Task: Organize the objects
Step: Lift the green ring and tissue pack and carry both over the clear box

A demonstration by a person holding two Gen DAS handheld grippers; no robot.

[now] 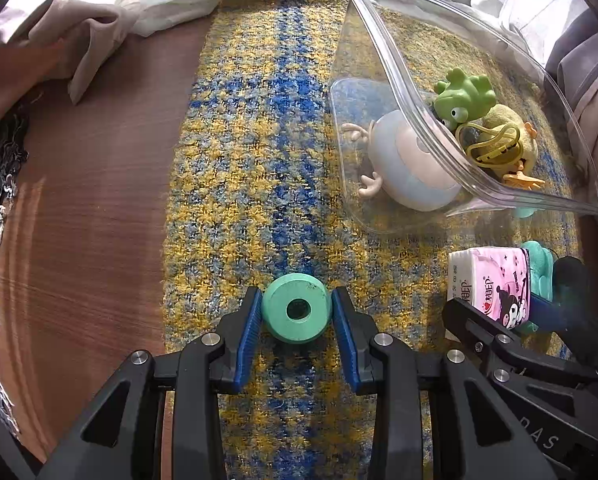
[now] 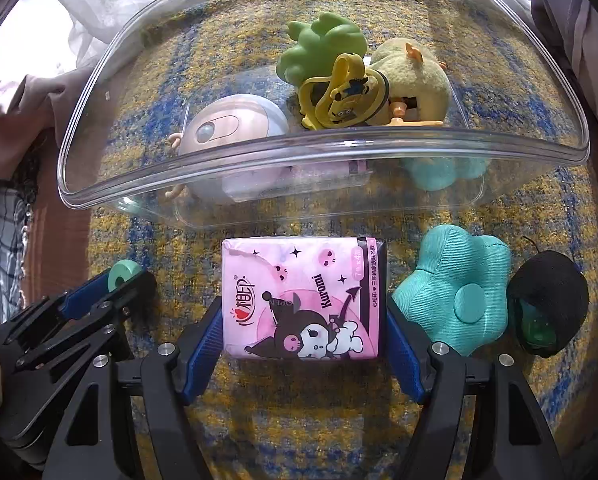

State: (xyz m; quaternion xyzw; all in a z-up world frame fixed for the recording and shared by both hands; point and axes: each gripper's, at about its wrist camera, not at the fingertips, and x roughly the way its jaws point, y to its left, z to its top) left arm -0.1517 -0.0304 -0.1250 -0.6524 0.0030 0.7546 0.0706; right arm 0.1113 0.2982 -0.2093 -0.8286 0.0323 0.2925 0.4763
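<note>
Rug (image 1: 259,160); bin (image 2: 179,184) half hides toys (image 2: 235,136)

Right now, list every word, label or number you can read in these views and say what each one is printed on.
"Kuromi": on the pink cartoon-printed tissue pack, running sideways by the character.
"OPEN": on the same pack's tear flap, upside down in the right wrist view.
Red logo with Chinese characters: left end of the pack; too stylised to read surely.
Small print on the pack's dark edge strip: too small.
"DAS": partial letters on the black right gripper body.

A rough woven mat (image 1: 259,160) covers smooth wood table (image 1: 91,200); the bin (image 2: 259,184) is glossy clear plastic.
</note>
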